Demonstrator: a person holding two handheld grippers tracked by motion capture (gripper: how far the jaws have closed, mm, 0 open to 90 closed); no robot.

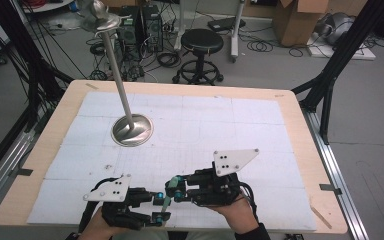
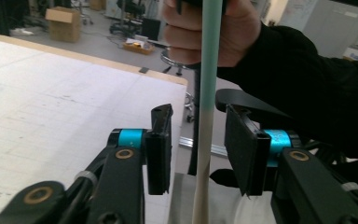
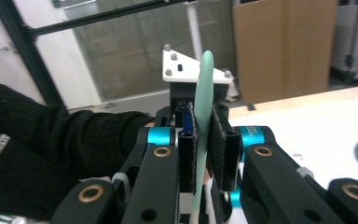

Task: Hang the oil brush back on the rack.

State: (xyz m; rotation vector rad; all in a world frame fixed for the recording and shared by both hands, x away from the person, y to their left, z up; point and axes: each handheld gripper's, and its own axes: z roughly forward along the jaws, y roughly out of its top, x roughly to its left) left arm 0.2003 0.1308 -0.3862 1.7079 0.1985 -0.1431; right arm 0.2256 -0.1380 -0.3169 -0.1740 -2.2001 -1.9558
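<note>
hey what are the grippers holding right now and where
Right gripper clamps a thin green-and-white stick across its middle. Left gripper is open around its white end.

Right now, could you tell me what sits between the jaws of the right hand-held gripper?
A thin green-and-white stick is pinched between the right hand-held gripper's jaws. Its lower end is hidden behind them.

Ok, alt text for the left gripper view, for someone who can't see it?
The left claw stands open around a thin stick, mint green above and cream below, touching neither jaw. Behind it a hand in a black sleeve grips the stick's upper end, with the white gridded table at left.
</note>
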